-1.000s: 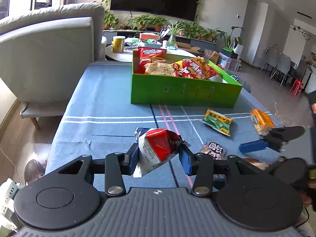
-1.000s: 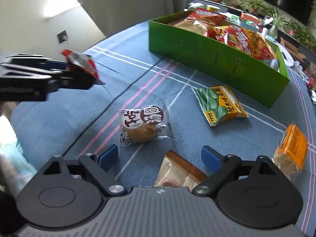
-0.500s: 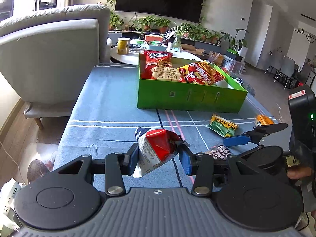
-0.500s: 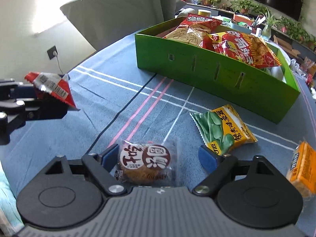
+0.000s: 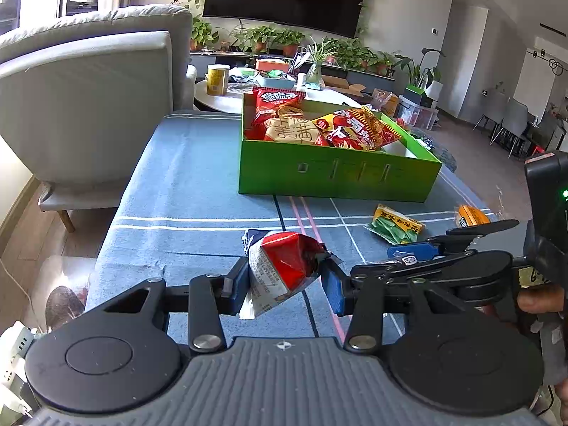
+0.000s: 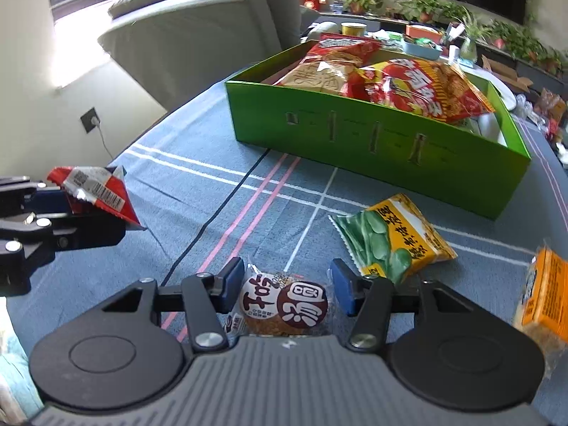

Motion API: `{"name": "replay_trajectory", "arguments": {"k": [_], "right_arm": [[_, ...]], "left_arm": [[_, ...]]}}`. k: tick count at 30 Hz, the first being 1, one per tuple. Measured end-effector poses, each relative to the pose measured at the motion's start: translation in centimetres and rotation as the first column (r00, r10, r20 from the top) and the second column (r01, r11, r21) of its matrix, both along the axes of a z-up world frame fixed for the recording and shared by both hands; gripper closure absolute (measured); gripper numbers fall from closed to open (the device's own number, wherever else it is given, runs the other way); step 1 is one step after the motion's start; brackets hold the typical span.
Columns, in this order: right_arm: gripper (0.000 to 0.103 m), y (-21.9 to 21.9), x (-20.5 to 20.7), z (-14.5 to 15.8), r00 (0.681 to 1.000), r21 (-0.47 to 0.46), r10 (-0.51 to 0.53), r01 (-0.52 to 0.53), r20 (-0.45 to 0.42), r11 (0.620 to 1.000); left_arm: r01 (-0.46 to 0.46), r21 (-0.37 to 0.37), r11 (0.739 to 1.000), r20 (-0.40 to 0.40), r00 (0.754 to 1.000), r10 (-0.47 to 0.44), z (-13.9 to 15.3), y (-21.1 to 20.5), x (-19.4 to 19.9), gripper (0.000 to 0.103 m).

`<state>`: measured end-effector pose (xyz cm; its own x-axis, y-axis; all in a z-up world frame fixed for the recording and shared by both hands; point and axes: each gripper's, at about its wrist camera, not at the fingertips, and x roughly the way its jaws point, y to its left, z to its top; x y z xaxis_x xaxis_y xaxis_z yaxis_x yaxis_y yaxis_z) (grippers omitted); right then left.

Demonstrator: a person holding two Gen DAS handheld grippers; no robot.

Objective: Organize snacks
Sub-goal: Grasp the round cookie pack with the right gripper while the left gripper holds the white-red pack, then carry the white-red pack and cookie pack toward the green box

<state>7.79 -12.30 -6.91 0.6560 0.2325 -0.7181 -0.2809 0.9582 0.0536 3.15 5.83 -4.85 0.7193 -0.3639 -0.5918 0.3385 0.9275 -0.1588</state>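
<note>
My left gripper (image 5: 284, 282) is shut on a red and white snack packet (image 5: 280, 269) and holds it above the blue tablecloth; the packet also shows in the right wrist view (image 6: 96, 191). My right gripper (image 6: 285, 289) is open, its jaws on either side of a round brown cake packet (image 6: 284, 305) that lies on the cloth. A green box (image 5: 337, 174) with several red snack bags stands further back; it also shows in the right wrist view (image 6: 372, 135). A green and yellow pea packet (image 6: 394, 238) and an orange packet (image 6: 543, 294) lie to the right.
A grey sofa (image 5: 85, 106) stands left of the table. A round white side table (image 5: 227, 96) with a yellow can is behind the box. The table's left edge (image 5: 117, 213) drops to the wooden floor.
My right gripper has moved forward and down, so the round cake packet now lies between its open jaws. My left gripper still holds the red packet, lifted slightly.
</note>
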Motion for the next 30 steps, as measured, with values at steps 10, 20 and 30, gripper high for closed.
{"name": "replay_trajectory", "arguments": {"k": [10,20,30], "right_arm": [[0.025,-3.0,-0.8,2.0,0.996,0.129,-0.076,0.071,0.036,0.989],[0.025,-5.0,-1.9,4.5,0.988,0.205,-0.106,0.08,0.116,0.975],[0.025,-7.3,-1.0,6.5,0.972,0.243,-0.169,0.125,0.165,0.962]], "left_arm": [[0.016,-0.002,1.0,0.021,1.0,-0.016,1.0,-1.3,0.5,0.062],[0.03,-0.006,1.0,0.042,0.999,-0.03,2.1,-2.7,1.2,0.062],[0.045,-0.012,0.999,0.061,0.997,-0.044,3.5,-4.6,3.1,0.062]]}}
